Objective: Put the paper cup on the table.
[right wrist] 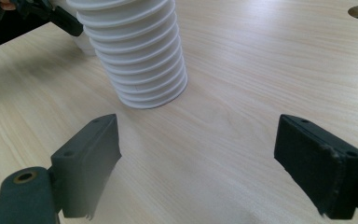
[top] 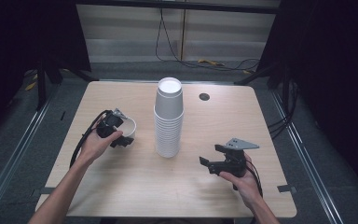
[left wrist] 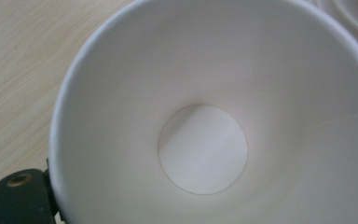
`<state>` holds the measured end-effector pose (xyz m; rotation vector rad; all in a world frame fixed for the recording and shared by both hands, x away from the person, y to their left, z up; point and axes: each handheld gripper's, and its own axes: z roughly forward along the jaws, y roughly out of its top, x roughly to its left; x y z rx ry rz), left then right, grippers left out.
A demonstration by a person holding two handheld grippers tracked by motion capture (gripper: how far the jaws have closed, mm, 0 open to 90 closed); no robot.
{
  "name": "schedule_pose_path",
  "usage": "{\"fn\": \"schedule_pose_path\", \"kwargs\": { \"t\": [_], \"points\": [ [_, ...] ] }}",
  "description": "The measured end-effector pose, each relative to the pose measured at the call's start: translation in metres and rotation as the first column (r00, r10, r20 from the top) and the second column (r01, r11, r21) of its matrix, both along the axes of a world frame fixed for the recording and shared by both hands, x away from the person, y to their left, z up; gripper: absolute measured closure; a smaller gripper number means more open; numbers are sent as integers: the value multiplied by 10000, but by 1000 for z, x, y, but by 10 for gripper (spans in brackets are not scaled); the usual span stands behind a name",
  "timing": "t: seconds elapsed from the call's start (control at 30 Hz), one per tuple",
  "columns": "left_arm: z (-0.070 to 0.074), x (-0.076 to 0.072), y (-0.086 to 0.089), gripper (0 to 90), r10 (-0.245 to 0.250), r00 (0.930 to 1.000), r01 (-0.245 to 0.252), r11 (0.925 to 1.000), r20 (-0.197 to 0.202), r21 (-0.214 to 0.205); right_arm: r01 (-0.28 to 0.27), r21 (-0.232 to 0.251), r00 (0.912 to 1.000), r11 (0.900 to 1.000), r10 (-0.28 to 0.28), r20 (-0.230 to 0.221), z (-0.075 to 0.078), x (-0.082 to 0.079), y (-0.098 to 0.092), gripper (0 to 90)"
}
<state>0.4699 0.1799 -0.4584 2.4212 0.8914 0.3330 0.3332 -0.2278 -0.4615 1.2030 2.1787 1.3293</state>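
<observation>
- My left gripper (top: 121, 138): black body, black cables looping from its rear, a small grey plate on top.
- My right gripper (top: 213, 156): black, with a grey three-cornered plate, flat rectangular pads (right wrist: 93, 158) and a brass-ringed screw hole.
- Forearms bare, no sleeves.
</observation>
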Motion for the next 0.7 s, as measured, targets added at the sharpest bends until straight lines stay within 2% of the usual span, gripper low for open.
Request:
{"fn": "schedule_pose_path", "kwargs": {
  "t": [0.13,0.3,0.43,0.63,0.7],
  "points": [
    [-2,-1,-1,125,-27,10000,29,9998,-91,202,-15,-10,10000,10000,15,-29,0,0,0,142],
    [-9,-1,4,144,83,9995,-86,9999,-296,-87,-76,-175,9999,9998,74,-83,-1,-1,1,142],
    [-14,-3,6,158,16,9993,-14,10000,-366,49,-61,-156,10000,9999,60,-72,-1,-1,2,142],
    [-15,-6,10,158,-62,9994,56,9998,-337,-168,-24,-80,10000,10000,24,-35,0,-1,1,142],
    [-15,-8,12,158,-16,9993,2,9993,-375,-364,24,-77,10000,10000,-24,-38,0,-1,0,142]
  ]
}}
